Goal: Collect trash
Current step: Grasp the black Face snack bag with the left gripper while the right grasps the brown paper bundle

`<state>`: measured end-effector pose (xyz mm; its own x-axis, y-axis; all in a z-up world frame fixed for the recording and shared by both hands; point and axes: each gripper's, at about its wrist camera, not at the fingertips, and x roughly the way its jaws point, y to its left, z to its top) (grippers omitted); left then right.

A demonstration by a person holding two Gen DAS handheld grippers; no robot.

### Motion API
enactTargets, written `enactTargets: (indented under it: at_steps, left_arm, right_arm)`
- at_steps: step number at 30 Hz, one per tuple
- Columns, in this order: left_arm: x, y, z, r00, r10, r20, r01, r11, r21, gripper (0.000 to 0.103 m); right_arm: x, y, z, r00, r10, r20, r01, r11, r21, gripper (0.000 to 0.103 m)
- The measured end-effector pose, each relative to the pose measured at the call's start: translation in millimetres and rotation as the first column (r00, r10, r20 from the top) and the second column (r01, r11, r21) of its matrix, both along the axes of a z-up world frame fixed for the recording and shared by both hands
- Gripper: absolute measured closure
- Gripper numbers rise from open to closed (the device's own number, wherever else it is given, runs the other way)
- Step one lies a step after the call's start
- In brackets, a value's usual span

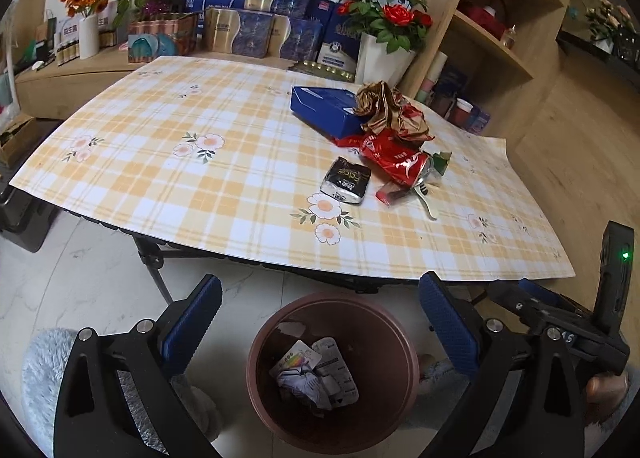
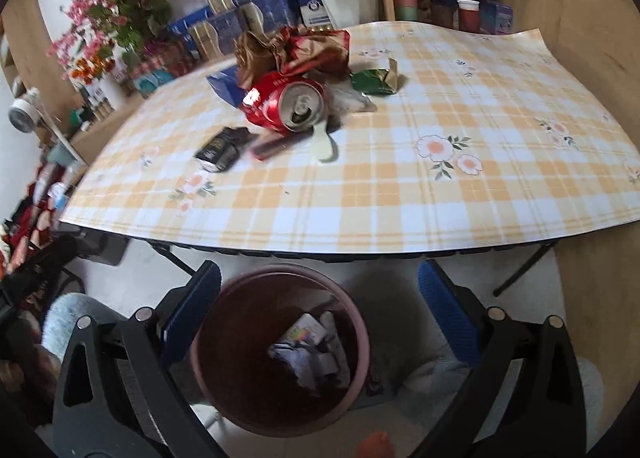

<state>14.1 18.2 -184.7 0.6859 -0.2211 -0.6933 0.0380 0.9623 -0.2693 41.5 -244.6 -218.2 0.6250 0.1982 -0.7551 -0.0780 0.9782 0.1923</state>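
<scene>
Both grippers over brown bin on floor at table's near edge. Right gripper wide open, empty; left gripper also spread, nothing between pads. Bin holds crumpled paper, cards.

Trash left on checked table, far right: crushed red can, black packet just left of it, blue box, gold wrapper behind.

Next: go for nearest loose piece (packet probably easiest), approach low, jaws straddling it, close firmly, carry back over bin before release.

Bin on floor before table; can atop, box behind.
</scene>
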Motion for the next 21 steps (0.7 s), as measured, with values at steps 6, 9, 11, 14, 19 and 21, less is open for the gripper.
enactTargets:
  at_steps: [6, 9, 11, 14, 19, 21]
  left_arm:
    - [35.2, -4.0, 0.6, 0.999, -0.043, 0.012, 0.042, 0.998, 0.052, 0.007]
    - [68.2, -13.7, -3.6, 0.995, -0.096, 0.015, 0.095, 0.993, 0.070, 0.007]
    - [93.4, -23.1, -9.9, 0.991, -0.134, 0.005, 0.133, 0.986, 0.100, 0.007]
    - [130.9, -35.0, -23.5, 0.983, -0.179, -0.039, 0.183, 0.976, 0.122, 0.020]
    - [176.4, -48.5, -38.1, 0.982, -0.177, -0.066, 0.186, 0.968, 0.169, 0.020]
    - [189.2, -55.0, -43.8, 0.977, -0.194, -0.084, 0.206, 0.962, 0.180, 0.020]
  right_arm:
    - [2.9, -1.1, -7.1, 1.000, 0.014, -0.016, -0.015, 0.999, -0.029, 0.006]
    - [9.1, -7.4, -11.1, 0.999, 0.012, -0.044, -0.013, 1.000, -0.011, 0.006]
    - [13.1, -10.0, -12.5, 0.998, 0.008, -0.057, -0.009, 1.000, -0.021, 0.006]
    - [22.3, -13.1, -16.0, 0.996, 0.005, -0.090, -0.010, 0.999, -0.047, 0.006]
    - [39.9, -25.3, -15.2, 0.991, -0.062, -0.120, 0.052, 0.995, -0.089, 0.006]
    - [44.5, -32.8, -10.3, 0.991, -0.081, -0.110, 0.074, 0.995, -0.067, 0.006]
